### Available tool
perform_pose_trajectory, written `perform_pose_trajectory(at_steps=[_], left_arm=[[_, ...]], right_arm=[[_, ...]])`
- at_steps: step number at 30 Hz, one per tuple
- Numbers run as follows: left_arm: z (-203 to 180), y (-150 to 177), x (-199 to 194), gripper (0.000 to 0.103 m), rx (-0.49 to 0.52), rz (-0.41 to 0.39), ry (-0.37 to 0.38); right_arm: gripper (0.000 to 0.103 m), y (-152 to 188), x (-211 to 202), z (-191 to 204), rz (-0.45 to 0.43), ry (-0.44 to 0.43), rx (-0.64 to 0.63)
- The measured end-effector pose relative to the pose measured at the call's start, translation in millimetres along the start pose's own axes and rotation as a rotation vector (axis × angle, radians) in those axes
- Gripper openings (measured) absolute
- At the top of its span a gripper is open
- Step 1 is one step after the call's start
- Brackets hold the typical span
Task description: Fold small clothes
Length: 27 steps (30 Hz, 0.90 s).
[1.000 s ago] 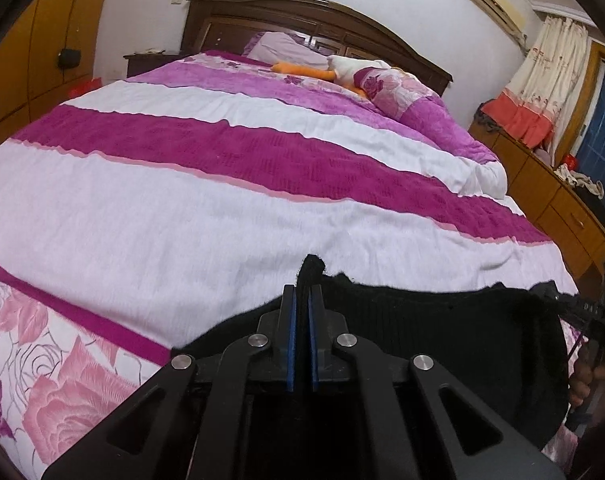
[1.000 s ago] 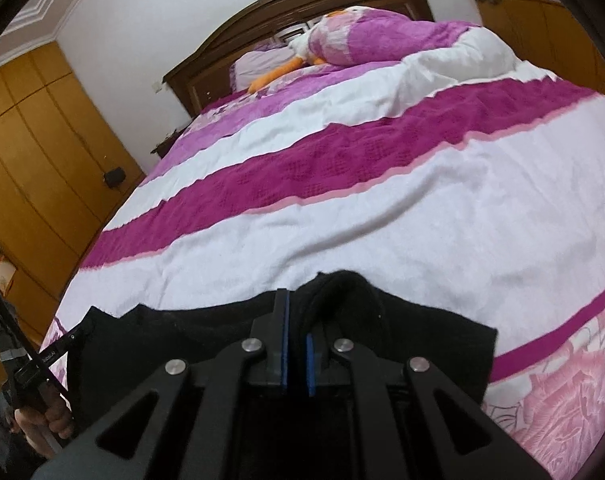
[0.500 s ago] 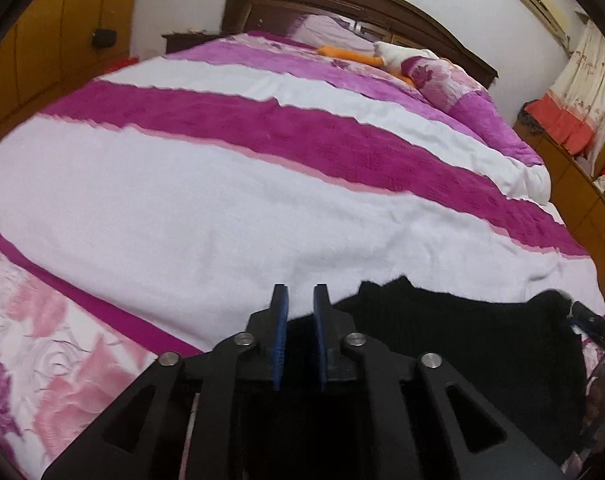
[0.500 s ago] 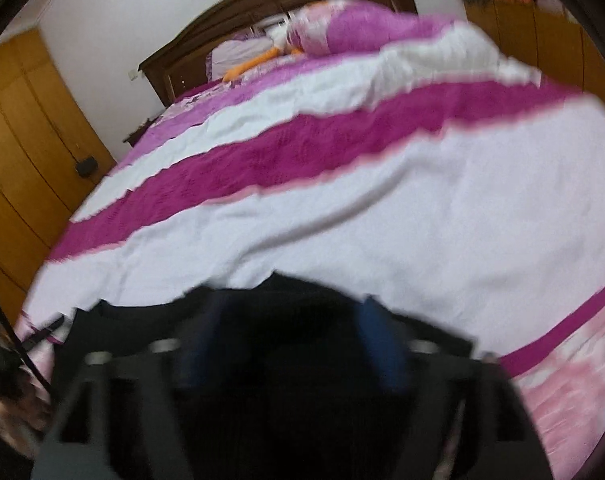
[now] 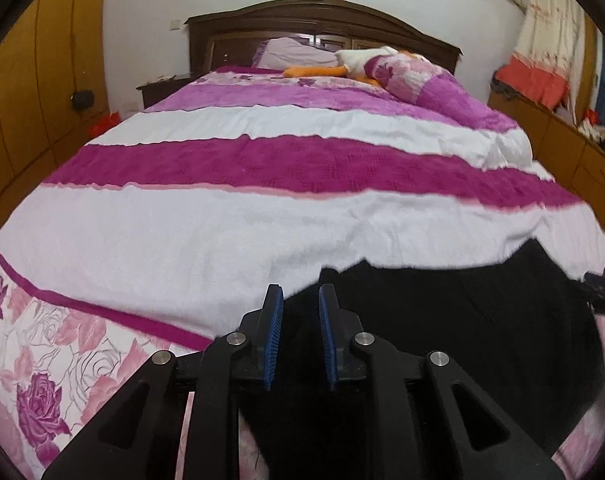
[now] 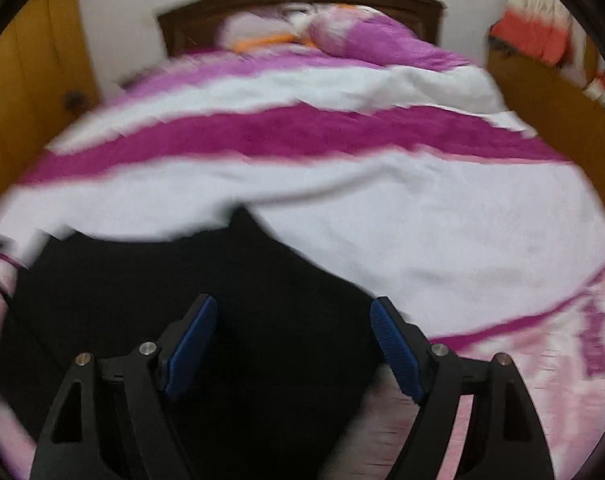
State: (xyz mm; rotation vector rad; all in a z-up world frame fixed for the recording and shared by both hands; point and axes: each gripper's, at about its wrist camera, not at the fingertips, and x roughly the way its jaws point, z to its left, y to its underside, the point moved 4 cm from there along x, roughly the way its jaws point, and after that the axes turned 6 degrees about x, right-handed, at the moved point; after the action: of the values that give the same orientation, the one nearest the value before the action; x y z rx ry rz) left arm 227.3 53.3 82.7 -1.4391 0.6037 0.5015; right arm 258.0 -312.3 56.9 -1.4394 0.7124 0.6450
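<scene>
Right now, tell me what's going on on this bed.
A person is folding a black garment on the striped bedspread with a handheld gripper in each hand. Both have just let go: the left gripper has been opening its jaws a little and stands over the garment's left edge, pads clear of the cloth. The right gripper has opened wide above the garment's right side. The garment lies flat near the foot of the bed.

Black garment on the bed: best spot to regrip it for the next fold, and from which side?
Take the black garment at its raised far corner, a free edge lying on the white stripe of the bedspread. Come from above and the near side, pads astride the edge. Both the left claw and right claw have just been opening, gripping nothing.
</scene>
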Motion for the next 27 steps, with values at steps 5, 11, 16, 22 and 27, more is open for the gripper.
perform_pose_trajectory(at_steps=[5,11,16,22,27], left_arm=[[19.4,33.1,29.1,0.012,-0.016,0.17,-0.079],[35.8,31.1,-2.2,0.012,-0.029,0.123,-0.144],[28.8,42.3,-57.3,0.017,-0.086,0.071,-0.049],[41.5,94.6,-95.7,0.031,-0.261,0.076,0.028],[27.0,137.3,-74.8,0.031,-0.239,0.197,0.075]], right_arm=[[0.082,9.9,-7.2,-70.9,-0.02,0.289,0.146],[0.082,30.9,-44.0,-89.0,-0.015,0.1,0.228],[0.083,71.8,-64.4,-67.4,0.096,-0.312,0.42],[0.085,122.8,-75.2,-22.9,0.11,-0.298,0.358],[0.069,135.2,-77.3,-4.2,0.111,-0.31,0.262]])
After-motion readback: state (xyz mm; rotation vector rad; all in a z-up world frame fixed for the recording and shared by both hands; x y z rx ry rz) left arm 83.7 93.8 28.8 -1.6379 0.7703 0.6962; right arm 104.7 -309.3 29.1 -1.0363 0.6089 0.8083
